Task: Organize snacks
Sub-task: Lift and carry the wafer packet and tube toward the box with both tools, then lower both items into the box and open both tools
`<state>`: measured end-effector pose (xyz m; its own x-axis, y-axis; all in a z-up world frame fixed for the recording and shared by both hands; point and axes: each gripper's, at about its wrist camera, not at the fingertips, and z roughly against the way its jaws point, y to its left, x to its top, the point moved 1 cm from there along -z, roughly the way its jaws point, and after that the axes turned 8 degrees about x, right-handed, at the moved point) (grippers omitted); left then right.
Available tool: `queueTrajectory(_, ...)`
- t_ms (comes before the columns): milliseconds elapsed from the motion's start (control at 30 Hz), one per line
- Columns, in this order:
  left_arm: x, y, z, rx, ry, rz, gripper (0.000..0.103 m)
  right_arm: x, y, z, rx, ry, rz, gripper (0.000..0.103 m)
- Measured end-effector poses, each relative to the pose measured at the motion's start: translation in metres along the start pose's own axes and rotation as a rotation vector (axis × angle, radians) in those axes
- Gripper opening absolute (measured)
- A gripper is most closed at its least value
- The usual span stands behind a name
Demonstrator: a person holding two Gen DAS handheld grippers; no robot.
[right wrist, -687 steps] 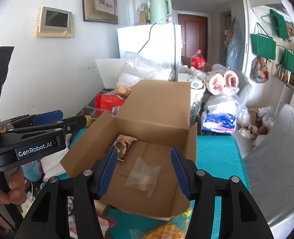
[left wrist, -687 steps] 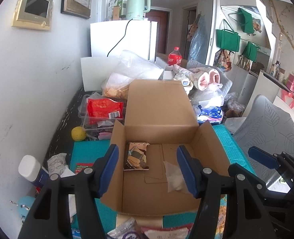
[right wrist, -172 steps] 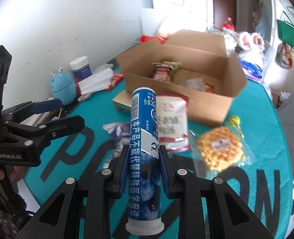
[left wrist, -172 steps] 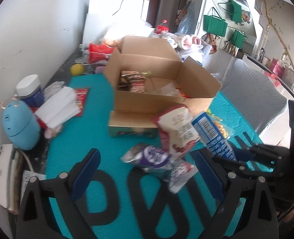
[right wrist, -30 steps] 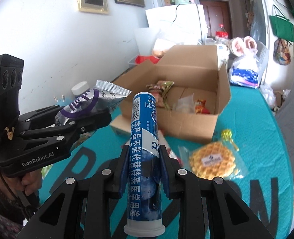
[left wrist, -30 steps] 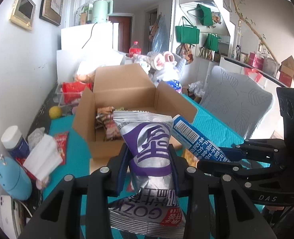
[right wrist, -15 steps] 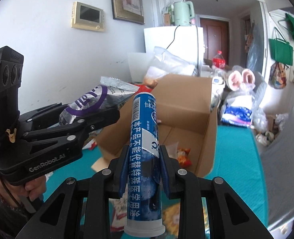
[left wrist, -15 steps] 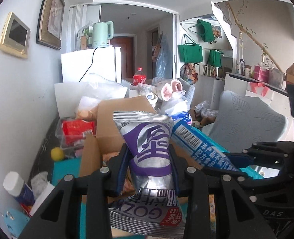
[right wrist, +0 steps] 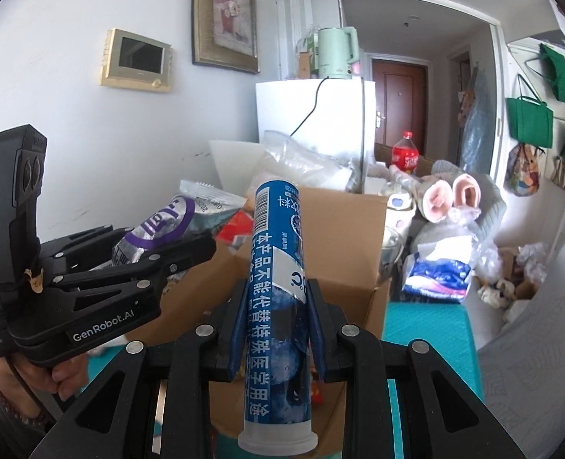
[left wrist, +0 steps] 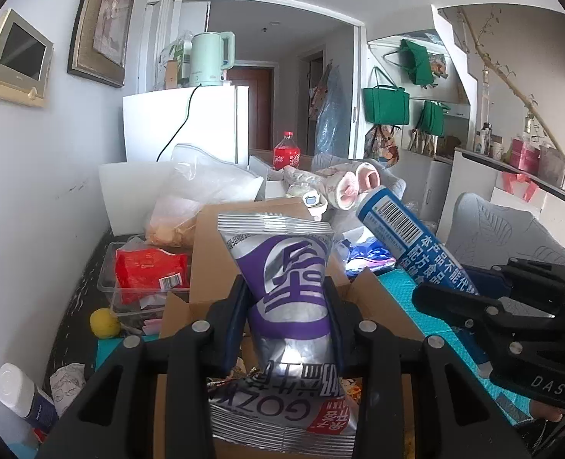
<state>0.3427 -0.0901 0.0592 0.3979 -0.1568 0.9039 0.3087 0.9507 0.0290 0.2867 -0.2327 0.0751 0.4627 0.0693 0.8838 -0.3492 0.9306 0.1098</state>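
My left gripper point(left wrist: 288, 306) is clamped on the silver-purple snack bag point(left wrist: 290, 287), held upright over the open cardboard box point(left wrist: 221, 252). My right gripper point(right wrist: 278, 306) is clamped on the blue tube point(right wrist: 278, 287), also upright at the box front. Left view only: red packet in a clear tub point(left wrist: 148, 271), yellow ball point(left wrist: 104, 323), loose wrappers in the box below the bag. Right view only: my hand point(right wrist: 56, 376) on the left handle, wrapped tissue pack point(right wrist: 439, 271), teal table cover point(right wrist: 424, 329).
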Motion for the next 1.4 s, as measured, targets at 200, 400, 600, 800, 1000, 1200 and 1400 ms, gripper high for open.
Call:
queueTrajectory(200, -0.008, 0.0, -0.032, 0.034, 0.039, -0.022, 0.036, 0.001, -0.025, -0.025, -0.014, 0.01, -0.053, 0.028)
queueTrajectory(400, -0.026, -0.006, -0.068, 0.005, 0.125, -0.026, 0.036, -0.007, -0.04, -0.045, -0.043, 0.051, -0.058, 0.028)
queueTrajectory(600, -0.042, -0.012, -0.089, 0.012, 0.204, -0.06, 0.036, -0.024, -0.052, -0.067, -0.054, 0.134, -0.095, 0.028)
queueTrajectory(800, -0.051, -0.012, -0.103, 0.036, 0.257, -0.084, 0.036, -0.035, -0.055, -0.084, -0.08, 0.199, -0.1, 0.028)
queueTrajectory(1000, -0.057, -0.004, -0.113, 0.055, 0.324, -0.041, 0.036, -0.044, -0.053, -0.099, -0.06, 0.257, -0.102, 0.028)
queueTrajectory(1200, -0.062, -0.002, -0.121, 0.104, 0.374, -0.053, 0.037, -0.049, -0.051, -0.107, -0.057, 0.292, -0.102, 0.028)
queueTrajectory(1400, -0.065, -0.005, -0.126, 0.118, 0.411, -0.065, 0.037, -0.049, -0.05, -0.107, -0.079, 0.305, -0.094, 0.036)
